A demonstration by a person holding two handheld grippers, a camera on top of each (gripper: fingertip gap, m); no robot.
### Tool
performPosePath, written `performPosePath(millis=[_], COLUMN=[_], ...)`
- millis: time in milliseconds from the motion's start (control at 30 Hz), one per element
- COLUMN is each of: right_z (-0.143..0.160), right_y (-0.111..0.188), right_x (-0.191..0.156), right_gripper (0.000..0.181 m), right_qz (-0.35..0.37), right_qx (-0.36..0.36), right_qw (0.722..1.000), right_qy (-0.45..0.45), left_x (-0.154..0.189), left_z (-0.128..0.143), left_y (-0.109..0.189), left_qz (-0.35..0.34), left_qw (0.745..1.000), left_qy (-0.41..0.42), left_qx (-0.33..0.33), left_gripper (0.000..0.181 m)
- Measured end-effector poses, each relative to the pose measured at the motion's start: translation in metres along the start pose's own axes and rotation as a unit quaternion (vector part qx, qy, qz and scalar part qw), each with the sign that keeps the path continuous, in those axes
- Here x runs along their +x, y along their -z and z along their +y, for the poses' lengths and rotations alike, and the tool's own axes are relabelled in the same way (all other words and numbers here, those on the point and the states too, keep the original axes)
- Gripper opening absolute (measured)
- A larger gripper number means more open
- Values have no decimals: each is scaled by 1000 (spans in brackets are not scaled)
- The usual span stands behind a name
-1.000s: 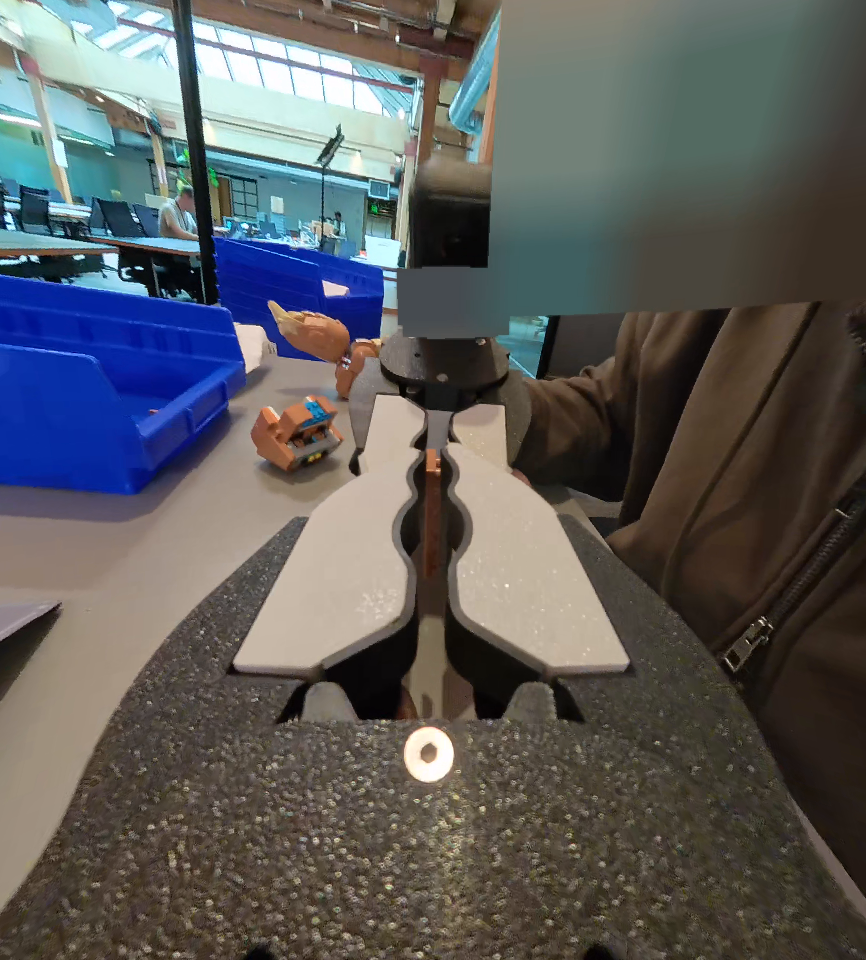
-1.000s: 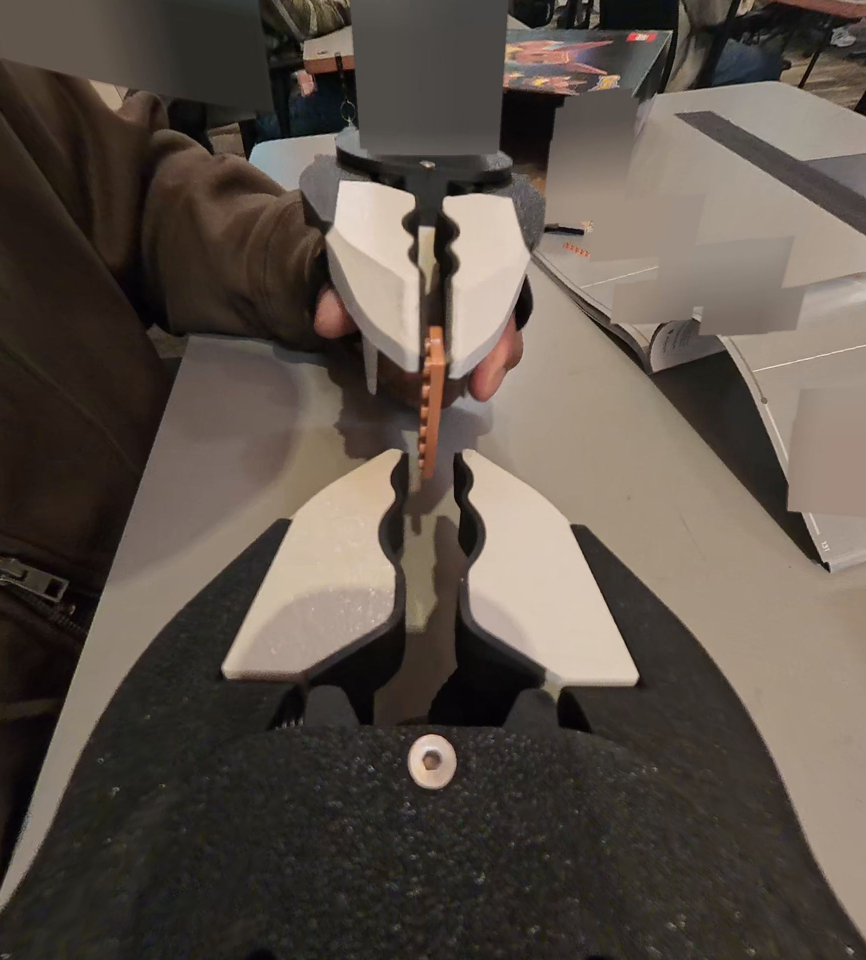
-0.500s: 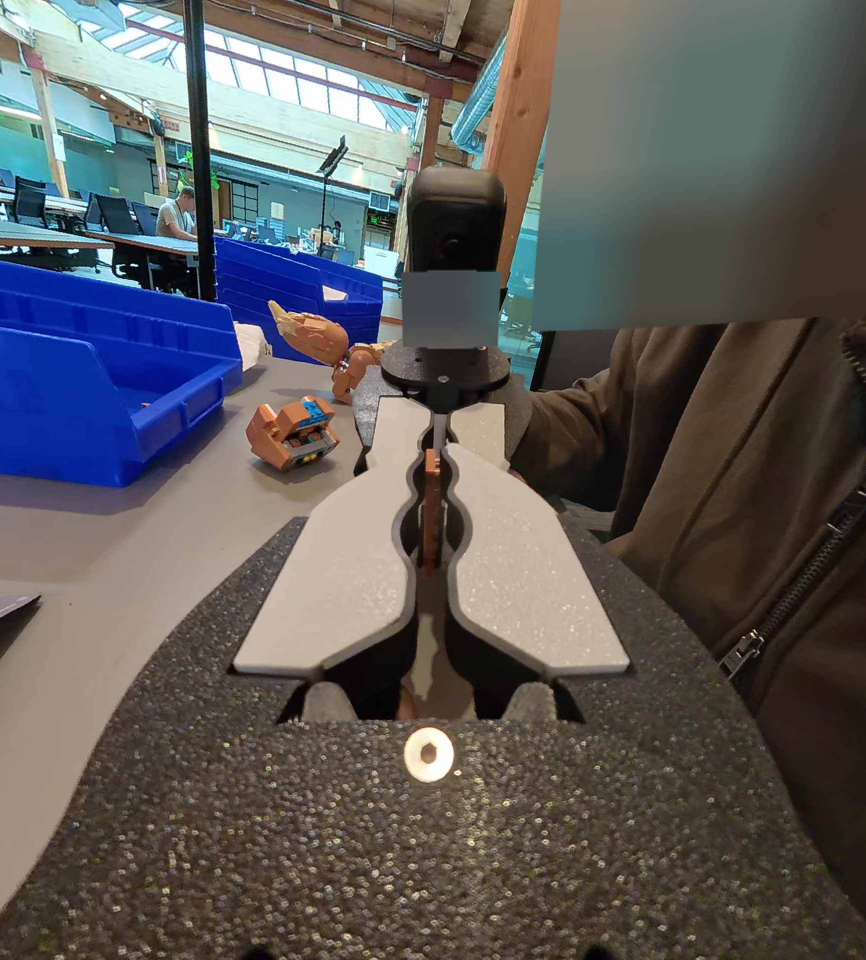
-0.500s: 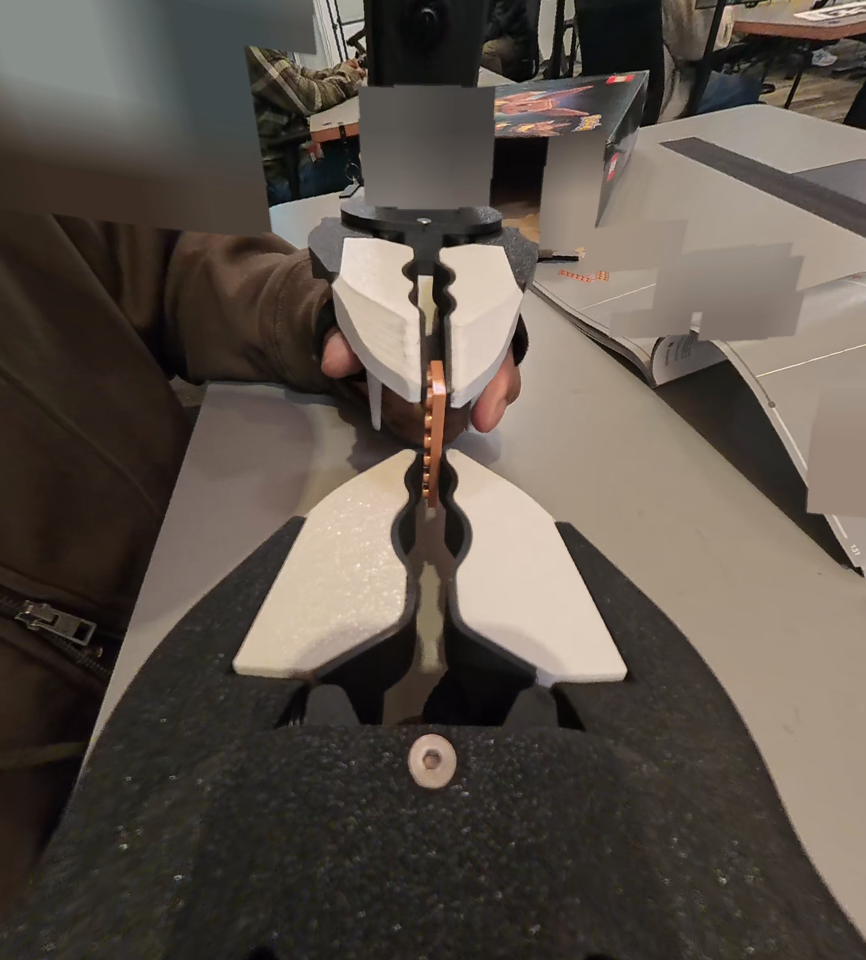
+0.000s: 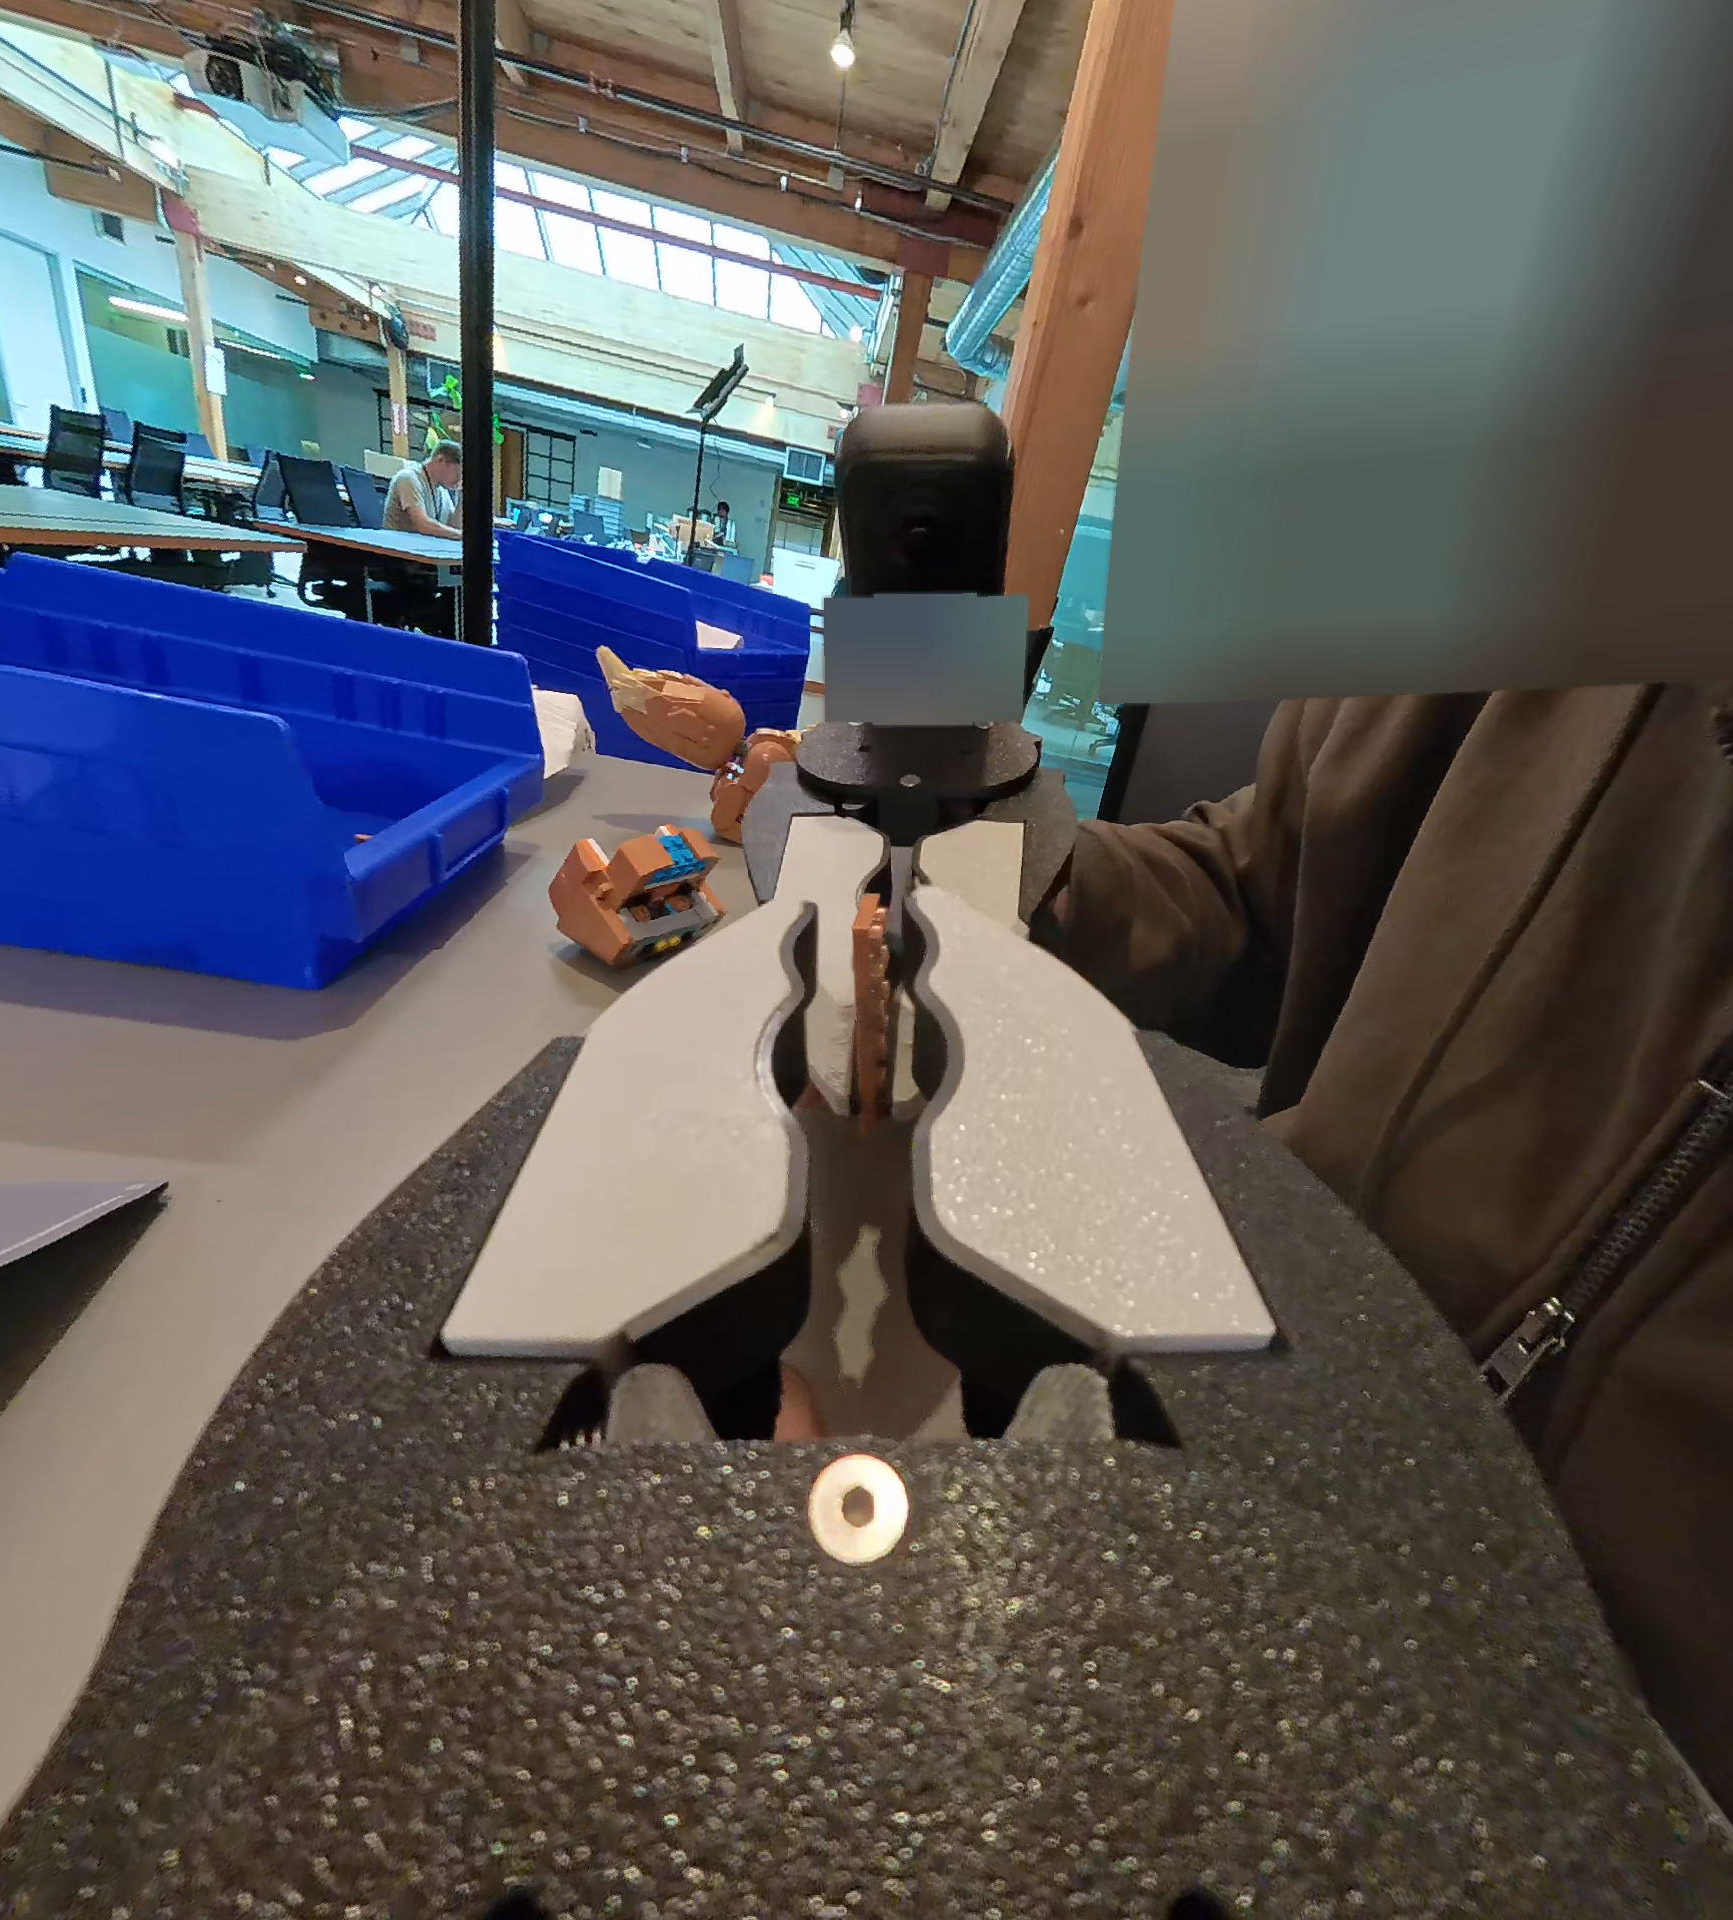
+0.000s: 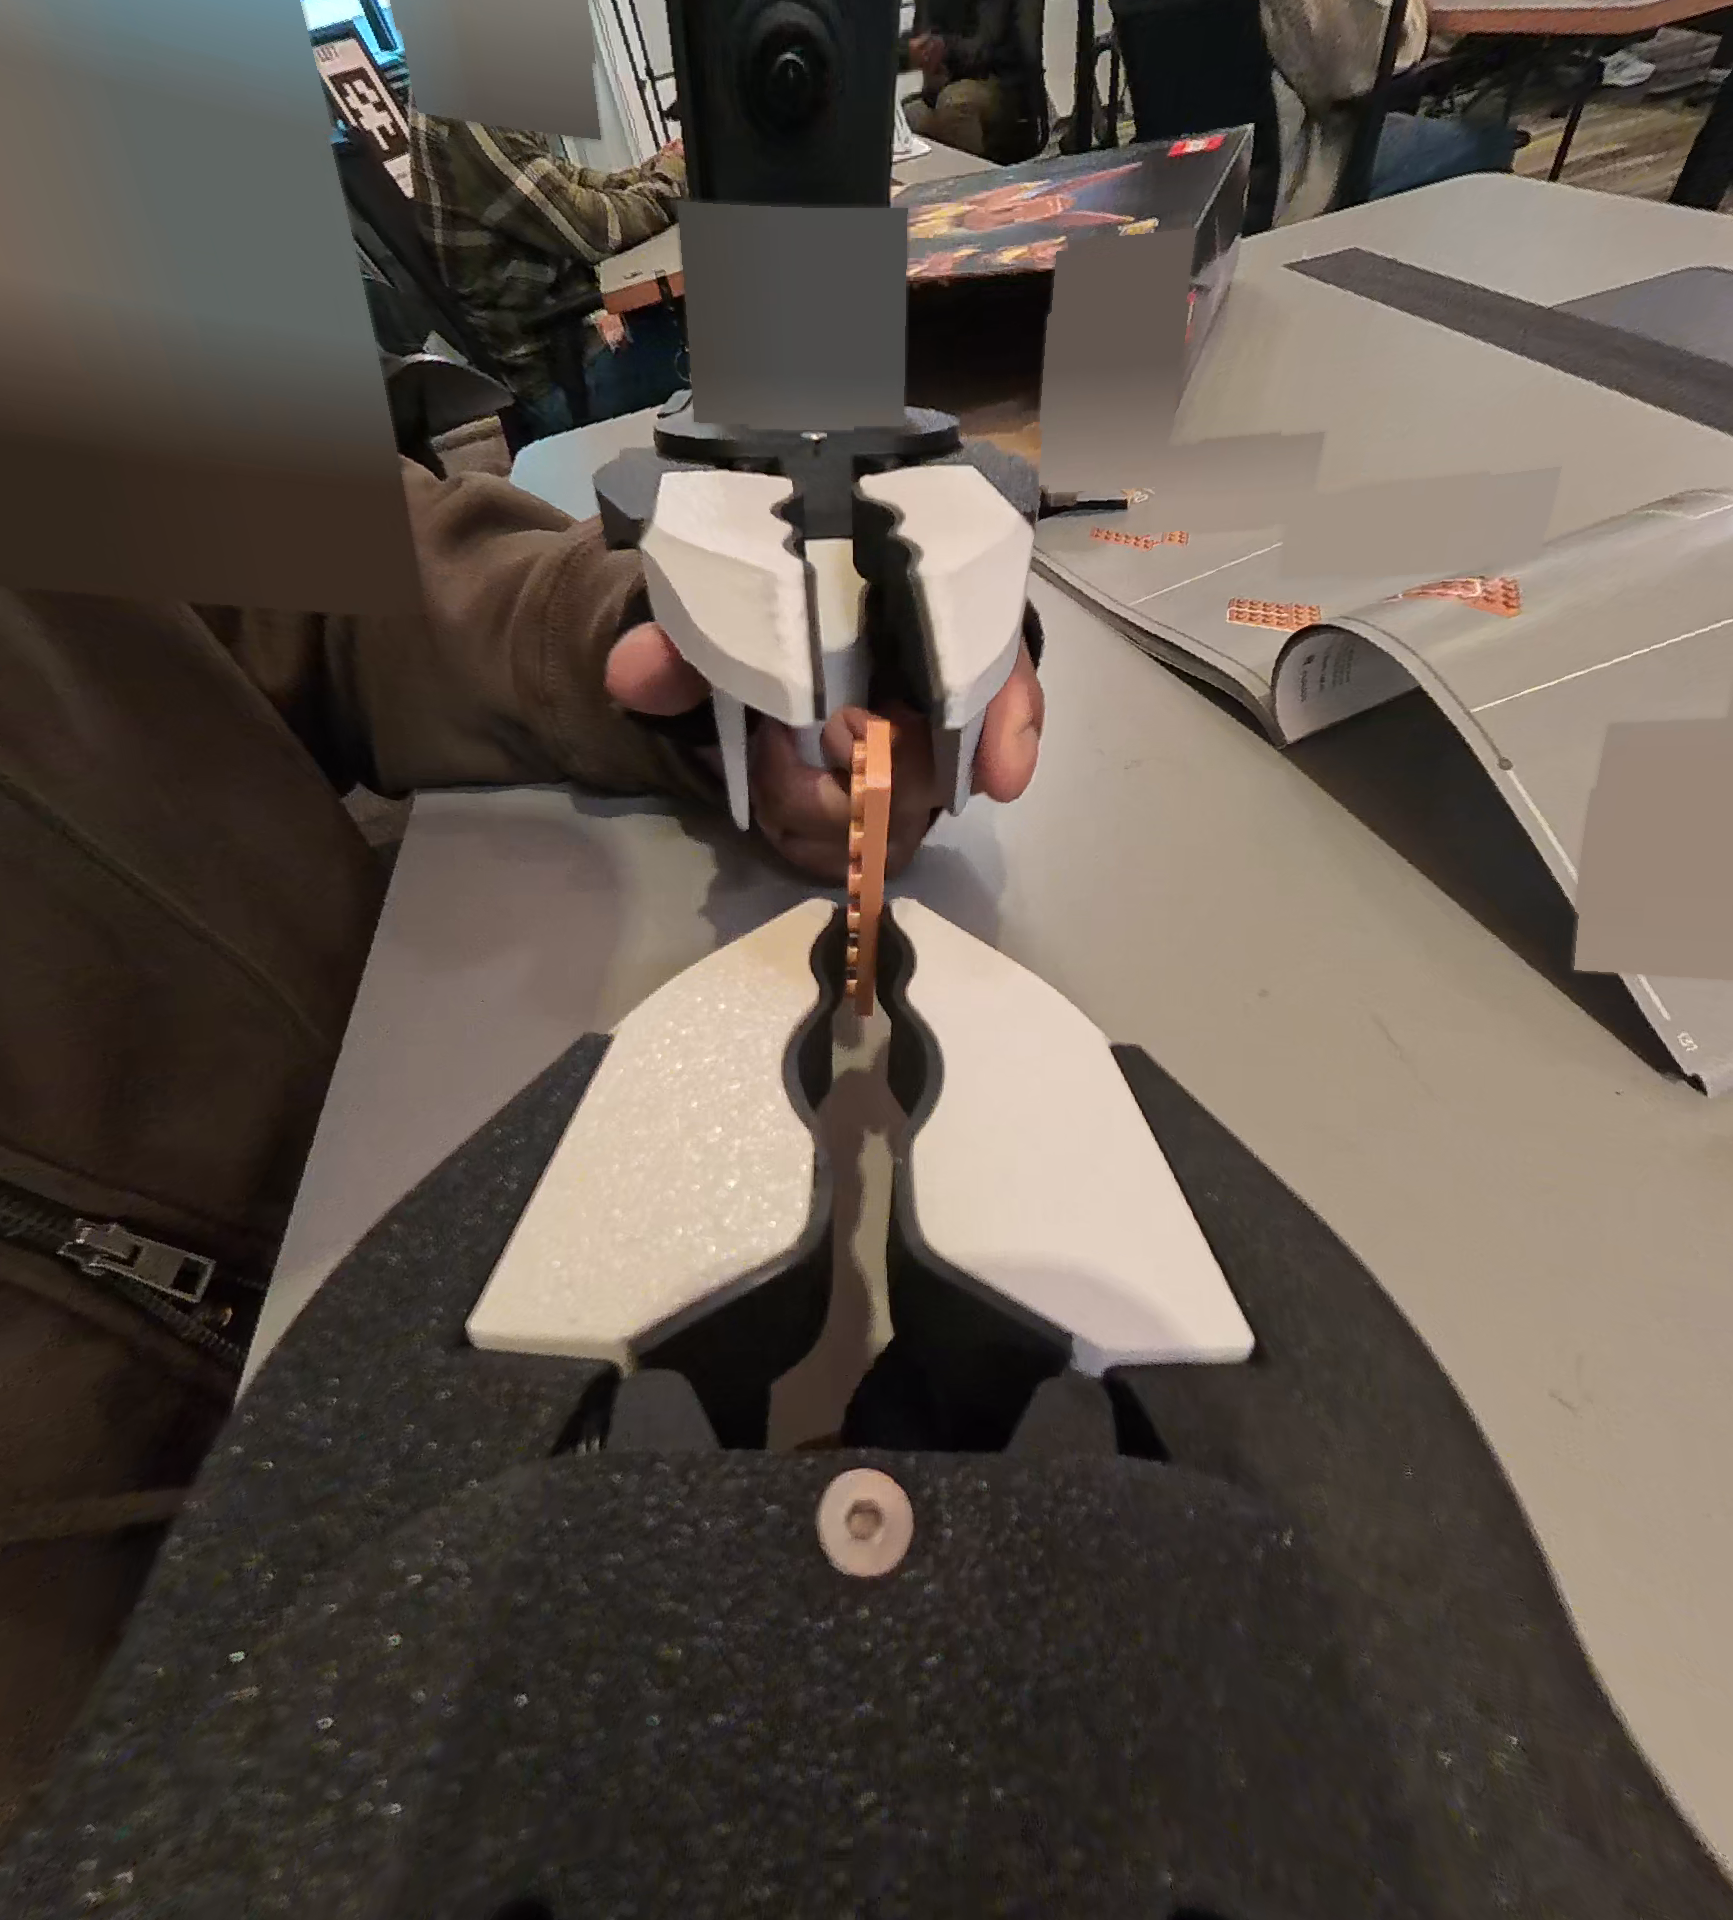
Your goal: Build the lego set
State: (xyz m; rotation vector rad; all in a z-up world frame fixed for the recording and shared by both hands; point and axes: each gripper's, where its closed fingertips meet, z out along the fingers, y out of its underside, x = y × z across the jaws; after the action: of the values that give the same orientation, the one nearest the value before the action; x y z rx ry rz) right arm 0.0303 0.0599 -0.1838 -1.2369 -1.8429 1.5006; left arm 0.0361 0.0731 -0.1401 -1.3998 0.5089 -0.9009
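The right gripper [image 6: 862, 914] is clamped on the orange plate [image 6: 867, 873], at 12 o'clock from it. The left gripper [image 5: 857, 920] stands apart around the plate, above the counter [image 6: 1257, 987].

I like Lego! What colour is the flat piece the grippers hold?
The flat piece is orange-brown, clearest in the right wrist view.

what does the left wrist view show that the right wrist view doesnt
Only the left wrist view shows the blue bins, a small brown lego sub-build and a bigger brown lego figure lying on the table.

Only the right wrist view shows the open instruction booklet and the lego box.

Both show the orange lego plate held edge-on between the two claws, the left claw open around it, the right claw shut on it.
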Motion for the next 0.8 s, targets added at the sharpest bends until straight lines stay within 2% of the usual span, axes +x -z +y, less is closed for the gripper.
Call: performPosePath(millis=[533,800], right_z=[4,8], right_y=[2,-3], right_x=[6,3], right_gripper=[5,5], right_qz=[10,8], right_qx=[-7,-18], right_qw=[1000,1000], right_qy=[-18,-5], left_x=[-8,-4], left_z=[15,21], left_y=[-1,-5], left_qz=[-28,-17], left_qw=[998,997], left_qy=[-31,-27], left_qx=[-52,-73], left_gripper=[16,11])
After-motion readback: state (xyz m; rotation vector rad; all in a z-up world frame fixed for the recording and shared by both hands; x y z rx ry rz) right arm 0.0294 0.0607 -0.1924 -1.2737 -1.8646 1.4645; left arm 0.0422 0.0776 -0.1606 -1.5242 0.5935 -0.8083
